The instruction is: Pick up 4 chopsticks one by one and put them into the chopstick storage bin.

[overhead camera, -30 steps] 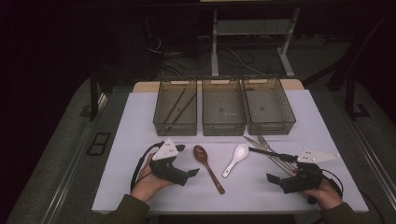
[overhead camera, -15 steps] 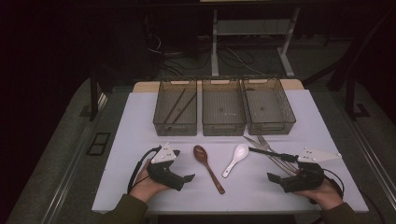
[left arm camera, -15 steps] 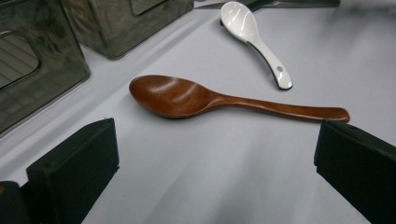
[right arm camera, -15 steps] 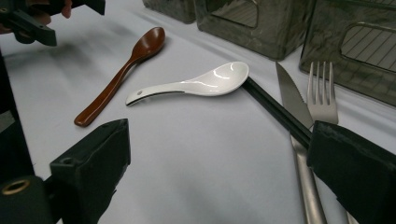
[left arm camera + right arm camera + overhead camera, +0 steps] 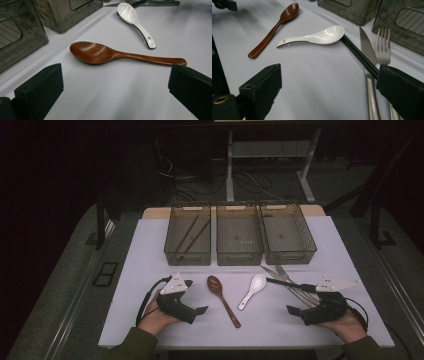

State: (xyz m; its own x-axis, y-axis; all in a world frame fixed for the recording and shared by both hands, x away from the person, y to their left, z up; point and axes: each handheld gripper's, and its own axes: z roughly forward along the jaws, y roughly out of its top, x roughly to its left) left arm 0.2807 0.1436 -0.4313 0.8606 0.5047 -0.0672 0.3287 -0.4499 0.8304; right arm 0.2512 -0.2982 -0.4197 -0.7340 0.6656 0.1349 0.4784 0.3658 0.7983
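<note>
- Sorting the cutlery into the three bins looks barely begun to me; the left bin (image 5: 187, 237) already holds a pair of dark chopsticks (image 5: 192, 231), while the middle bin (image 5: 239, 237) and right bin (image 5: 287, 236) look empty, though their mesh floors are dim.
- Left to do, as I judge it: the wooden spoon (image 5: 222, 299), the white spoon (image 5: 252, 290), the knife (image 5: 367, 53), the fork (image 5: 383, 47) and a black chopstick (image 5: 359, 57) all lie loose on the white desk (image 5: 150, 250), in front of the bins.
- My left gripper (image 5: 196, 310) rests low on the desk just left of the wooden spoon, its fingers wide apart and holding nothing; my right gripper (image 5: 294, 312) sits near the knife and fork handles, fingers likewise spread and empty.
- The high view gives me the whole layout and what is inside the bins; from there the metal pieces at the right blur into one bundle.
- The right gripper view separates them: a serrated knife blade beside a four-tined fork, with the black chopstick running under the white spoon's bowl and across towards my right finger.
- The left gripper view shows the wooden spoon lying crosswise between my fingers, bowl towards the bins, not touched; it also shows the white spoon's dark edge trim and a small hole in its handle.
</note>
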